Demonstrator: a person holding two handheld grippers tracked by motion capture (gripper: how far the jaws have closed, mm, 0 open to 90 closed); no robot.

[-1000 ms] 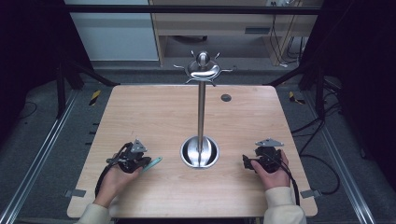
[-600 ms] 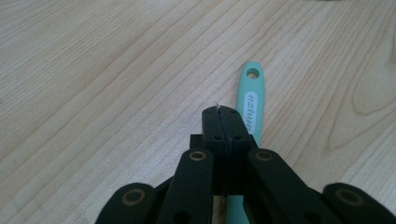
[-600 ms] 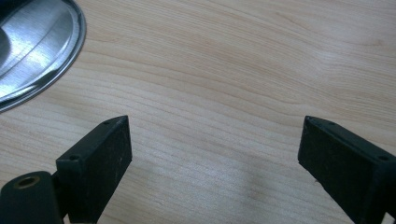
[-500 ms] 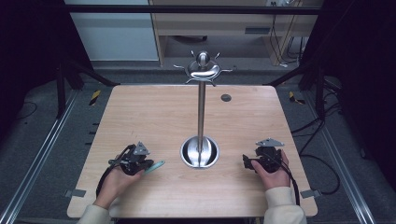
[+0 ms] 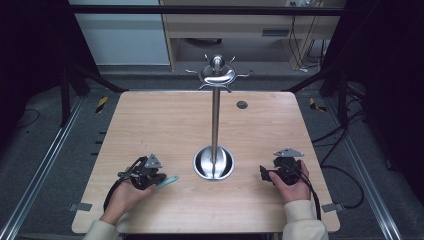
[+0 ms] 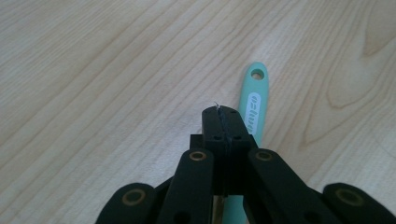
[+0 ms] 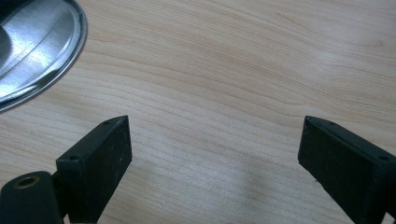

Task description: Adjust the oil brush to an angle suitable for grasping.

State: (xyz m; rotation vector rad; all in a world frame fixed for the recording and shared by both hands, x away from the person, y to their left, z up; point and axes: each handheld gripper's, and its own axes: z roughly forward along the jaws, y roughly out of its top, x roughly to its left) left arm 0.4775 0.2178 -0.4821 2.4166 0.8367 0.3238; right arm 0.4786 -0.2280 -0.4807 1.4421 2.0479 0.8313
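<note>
1. A mint-green utensil handle lies on the wooden table, just beside my left tongs, which are clenched with nothing visibly held.
2. My right tongs gape, released.
3. Between them stands a steel stand.

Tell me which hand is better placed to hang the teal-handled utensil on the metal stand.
Left. The left gripper sits shut right over the teal handle; whether it grips it is unclear. The right gripper stands open over bare wood beside the stand's base.
</note>
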